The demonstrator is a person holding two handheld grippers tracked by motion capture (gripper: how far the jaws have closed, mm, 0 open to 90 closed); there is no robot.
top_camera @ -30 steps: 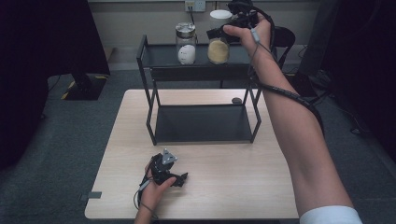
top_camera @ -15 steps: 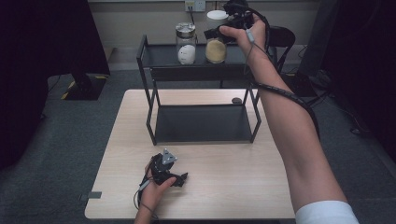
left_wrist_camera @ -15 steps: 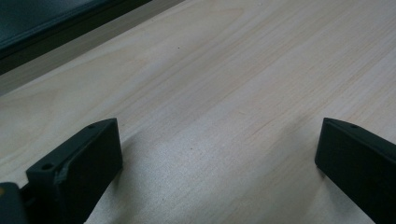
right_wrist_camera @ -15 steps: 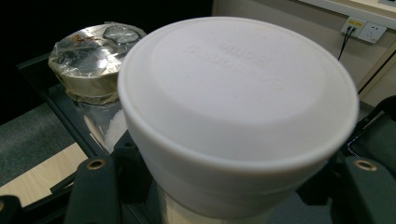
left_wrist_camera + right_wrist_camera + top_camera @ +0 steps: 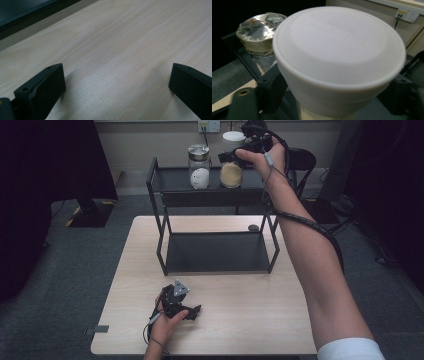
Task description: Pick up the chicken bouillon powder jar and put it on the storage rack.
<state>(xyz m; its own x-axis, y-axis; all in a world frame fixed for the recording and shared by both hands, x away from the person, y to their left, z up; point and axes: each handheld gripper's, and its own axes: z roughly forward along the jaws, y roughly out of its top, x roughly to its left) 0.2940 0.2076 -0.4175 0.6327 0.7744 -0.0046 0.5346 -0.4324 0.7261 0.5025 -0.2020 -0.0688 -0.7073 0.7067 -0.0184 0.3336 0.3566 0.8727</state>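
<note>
A jar (image 5: 231, 172) with a white lid and tan contents is at the right of the black rack's top shelf (image 5: 175, 180). My right gripper (image 5: 232, 157) is shut on it just under the lid, one jaw on each side. The white lid (image 5: 337, 42) is close up in the right gripper view; whether the jar's base touches the shelf is hidden. My left gripper (image 5: 192, 311) rests low over the wooden table (image 5: 260, 305) near its front edge. It stands open with bare wood between its fingers (image 5: 45, 85).
A glass jar (image 5: 199, 167) with a metal lid and white contents stands just left of the held jar, also seen as the glass jar (image 5: 258, 32). A small dark object (image 5: 253, 227) lies by the rack's right rear leg. A chair (image 5: 302, 157) stands behind.
My right gripper and the jar have shifted slightly left along the top shelf. The left gripper has stayed in place.
</note>
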